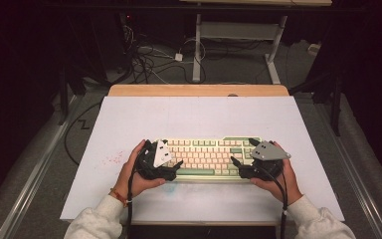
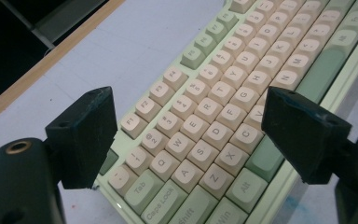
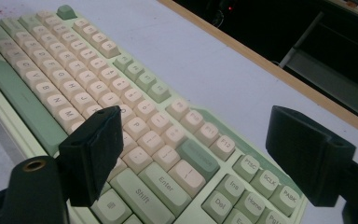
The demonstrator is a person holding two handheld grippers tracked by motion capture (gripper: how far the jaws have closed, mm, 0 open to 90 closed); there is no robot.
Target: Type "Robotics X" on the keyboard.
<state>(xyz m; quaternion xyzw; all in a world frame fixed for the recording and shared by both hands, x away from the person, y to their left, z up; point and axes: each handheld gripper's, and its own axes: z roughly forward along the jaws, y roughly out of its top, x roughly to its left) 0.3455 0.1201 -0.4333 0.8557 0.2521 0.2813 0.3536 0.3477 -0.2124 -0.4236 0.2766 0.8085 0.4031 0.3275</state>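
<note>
Table (image 1: 129,124) evenly lit from above; surroundings dark; soft shadows; near jaws slightly blurred; no glare.

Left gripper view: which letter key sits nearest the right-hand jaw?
The C key, in the bottom letter row of the keyboard. It lies right beside the jaw's inner edge, while X and Z sit farther off. The left gripper is open above the keys.

The flat rectangular plastic keyboard (image 1: 206,157) has a pale mint-green case, cream letter keys with grey legends, and sage-green modifier keys and space bar. It lies on a pale lavender-white table mat (image 1: 199,112) with faint red speckles and a light wood far edge. Both two-jaw grippers are black, the left gripper (image 2: 186,135) and the right gripper (image 3: 193,156), each topped by a grey plate.
</note>
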